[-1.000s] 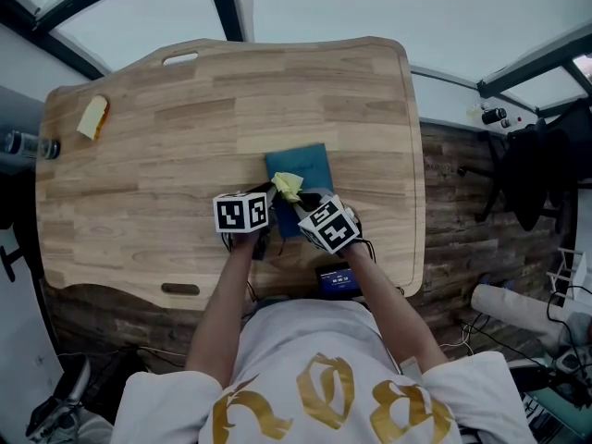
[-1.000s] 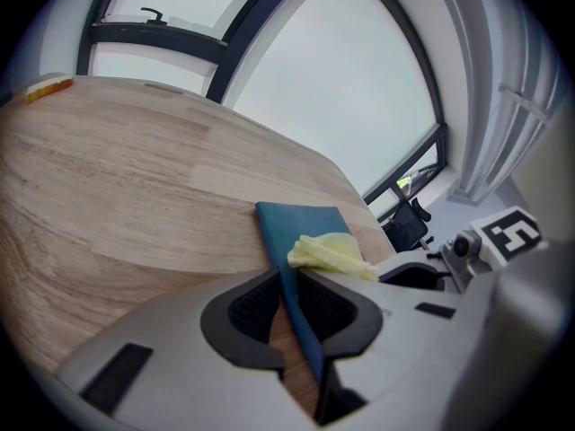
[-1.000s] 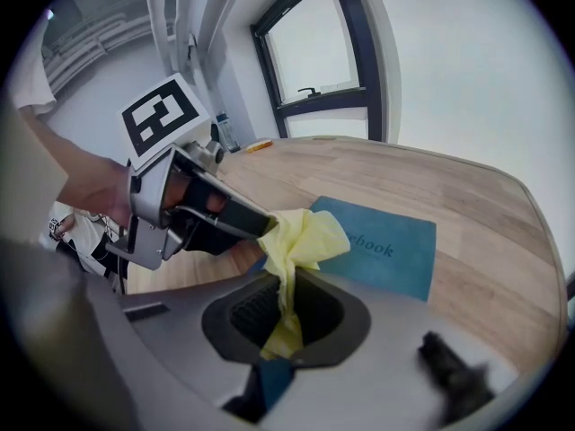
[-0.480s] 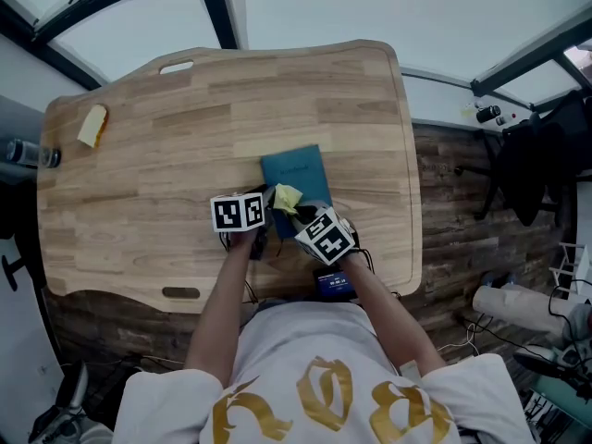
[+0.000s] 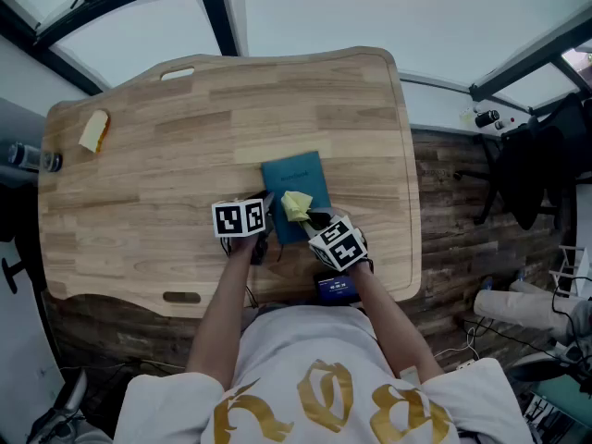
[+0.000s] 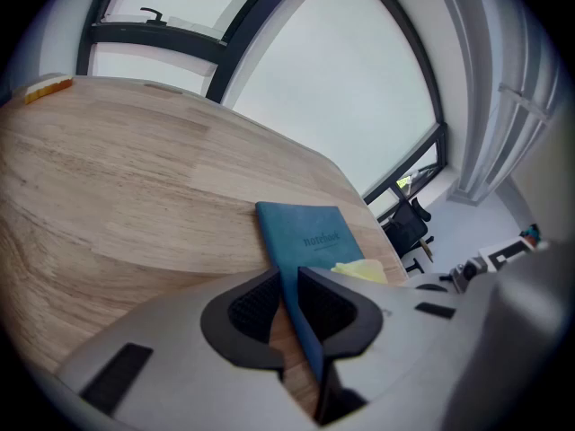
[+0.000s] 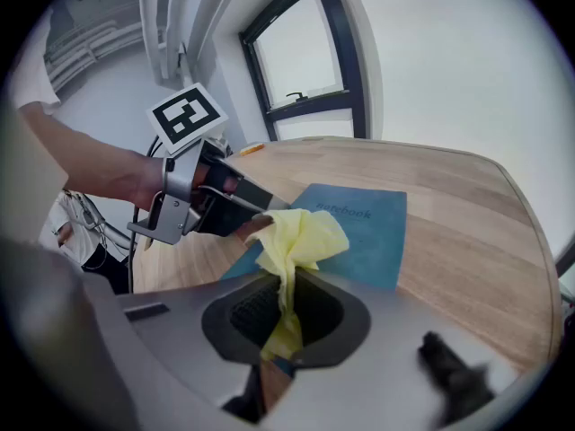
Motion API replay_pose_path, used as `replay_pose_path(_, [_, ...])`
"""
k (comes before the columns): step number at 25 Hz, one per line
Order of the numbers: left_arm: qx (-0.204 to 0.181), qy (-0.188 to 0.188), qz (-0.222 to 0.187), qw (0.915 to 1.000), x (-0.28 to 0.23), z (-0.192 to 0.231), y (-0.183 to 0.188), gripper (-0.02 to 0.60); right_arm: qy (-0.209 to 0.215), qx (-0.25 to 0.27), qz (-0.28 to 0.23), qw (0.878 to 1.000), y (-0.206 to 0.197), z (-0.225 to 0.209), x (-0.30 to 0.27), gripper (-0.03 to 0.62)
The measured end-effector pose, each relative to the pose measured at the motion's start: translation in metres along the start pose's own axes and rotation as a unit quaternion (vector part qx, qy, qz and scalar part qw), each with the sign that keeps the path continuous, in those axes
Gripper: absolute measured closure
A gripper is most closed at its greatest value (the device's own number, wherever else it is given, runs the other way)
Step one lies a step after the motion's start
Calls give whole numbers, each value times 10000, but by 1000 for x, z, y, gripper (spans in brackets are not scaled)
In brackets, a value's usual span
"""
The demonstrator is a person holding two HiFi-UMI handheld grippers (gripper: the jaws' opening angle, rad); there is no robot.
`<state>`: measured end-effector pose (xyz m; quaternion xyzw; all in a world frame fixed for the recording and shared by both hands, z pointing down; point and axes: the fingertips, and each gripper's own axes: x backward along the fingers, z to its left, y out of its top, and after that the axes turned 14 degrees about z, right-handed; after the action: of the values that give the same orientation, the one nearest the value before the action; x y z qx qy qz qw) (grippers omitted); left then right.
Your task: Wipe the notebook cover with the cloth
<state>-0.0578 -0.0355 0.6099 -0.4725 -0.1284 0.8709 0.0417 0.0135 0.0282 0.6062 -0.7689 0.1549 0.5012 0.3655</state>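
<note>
Now left claw (image 6: 287, 285) clamps near edge of blue notebook (image 5: 298, 178); right claw (image 7: 286, 305) grips yellow cloth (image 7: 304, 236), bunched on the cover; notebook flat on counter (image 5: 176, 137).

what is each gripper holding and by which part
Left gripper pinches the notebook by its near left edge; right gripper pinches the yellow cloth by one end.

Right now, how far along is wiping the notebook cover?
Done: left tool clamps the notebook by its near corner; right tool grips the yellow cloth. In hand: the cloth is over the cover's near part. Left: sweeping the rest; how much is wiped doesn't show.
</note>
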Motion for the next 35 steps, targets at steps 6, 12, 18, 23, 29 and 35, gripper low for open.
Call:
replay_pose_path(6, [-15, 8, -11, 10000, 1, 1, 0, 509, -231, -306, -85, 9992, -6, -23, 8, 557])
replay_pose_path(12, [-13, 3, 3, 10000, 0, 0, 0, 509, -485, -508, -134, 9974, -4, -43, 13, 557])
replay_pose_path(18, [-14, 11, 8, 10000, 0, -1, 0, 509, -574, -550, -119, 9968, 4, -55, 11, 557])
replay_pose_path(23, [35, -36, 50, 10000, -2, 1, -2, 509, -569, -777, -211, 9951, 17, -68, 8, 557])
replay_pose_path(29, [58, -70, 77, 9999, -3, 0, -2, 509, -659, -861, -247, 9938, 35, -86, 4, 557])
replay_pose_path(35, [99, -119, 85, 9998, -3, 1, -2, 511, -812, -902, -303, 9921, 50, -102, 1, 557])
